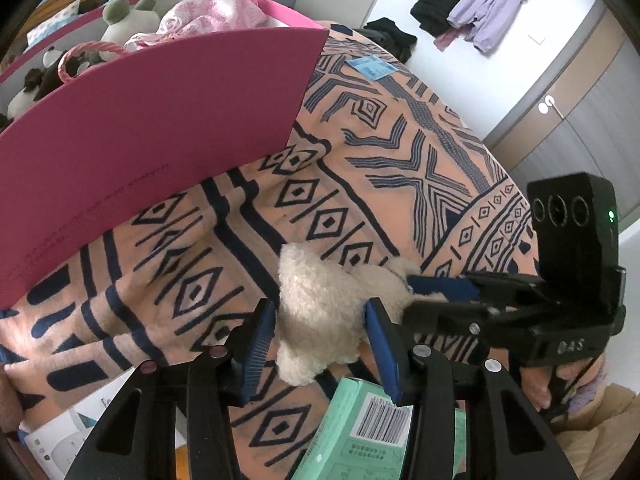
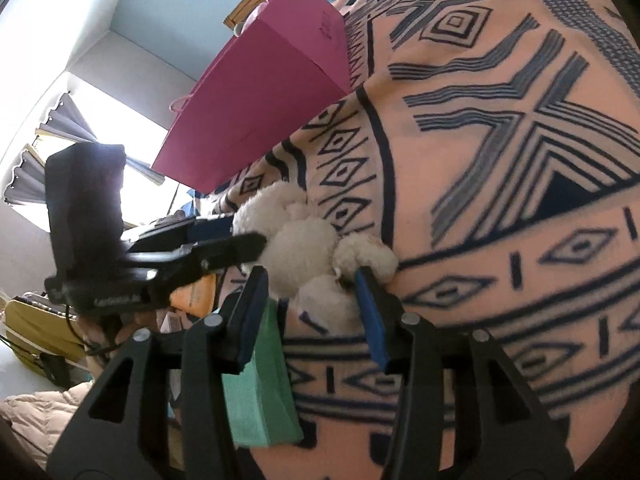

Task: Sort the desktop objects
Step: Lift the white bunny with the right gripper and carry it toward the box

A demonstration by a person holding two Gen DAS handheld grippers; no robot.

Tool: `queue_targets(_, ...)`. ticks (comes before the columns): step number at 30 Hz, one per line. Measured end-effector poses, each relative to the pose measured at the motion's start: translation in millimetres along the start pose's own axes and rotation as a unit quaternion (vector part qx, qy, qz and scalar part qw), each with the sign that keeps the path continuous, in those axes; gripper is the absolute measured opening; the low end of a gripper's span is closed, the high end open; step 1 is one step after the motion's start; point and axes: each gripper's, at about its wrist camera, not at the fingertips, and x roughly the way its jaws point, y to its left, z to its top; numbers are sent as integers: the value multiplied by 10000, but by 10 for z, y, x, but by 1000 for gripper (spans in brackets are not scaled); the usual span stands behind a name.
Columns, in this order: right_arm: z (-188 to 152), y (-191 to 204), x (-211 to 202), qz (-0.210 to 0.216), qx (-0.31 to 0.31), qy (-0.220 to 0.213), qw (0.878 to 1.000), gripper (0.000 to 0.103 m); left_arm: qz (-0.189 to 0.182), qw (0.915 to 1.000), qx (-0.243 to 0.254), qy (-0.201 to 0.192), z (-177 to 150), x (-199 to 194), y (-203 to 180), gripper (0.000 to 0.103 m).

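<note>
Pickup is the step in hand: both grippers' jaws stand apart around the cream fluffy plush toy lying on the orange patterned blanket. Left gripper and right gripper must clamp, then carry toward the pink paper bag at ten o'clock.

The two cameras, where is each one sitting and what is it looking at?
Left wrist: rides the left gripper, looking along its fingers at the cream plush toy, pink bag and right gripper.
Right wrist: rides the right gripper, facing the plush toy, with the left gripper opposite.
Shared: toy, bag, green box, patterned blanket.
</note>
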Motion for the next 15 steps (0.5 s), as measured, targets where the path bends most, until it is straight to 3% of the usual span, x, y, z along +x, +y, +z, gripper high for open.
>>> queue_targets(6,110,33,111,-39,-157,-39,9999,48,15,9999,-114,-23,2,-32,62,44)
queue_targets(9,130,79,147,-129,-380,-3,9992,49,82,9997,-242,-32,5,-38,135,56)
queue_targets(11,134,113,160,-208,-497,43,9985,50,92,9996,-285,-4,-1,-21,163,59)
queue_targets(15,80,274,224,-470,-1059,42,9933,65,229,9993,-308,21,-10,4,181,64)
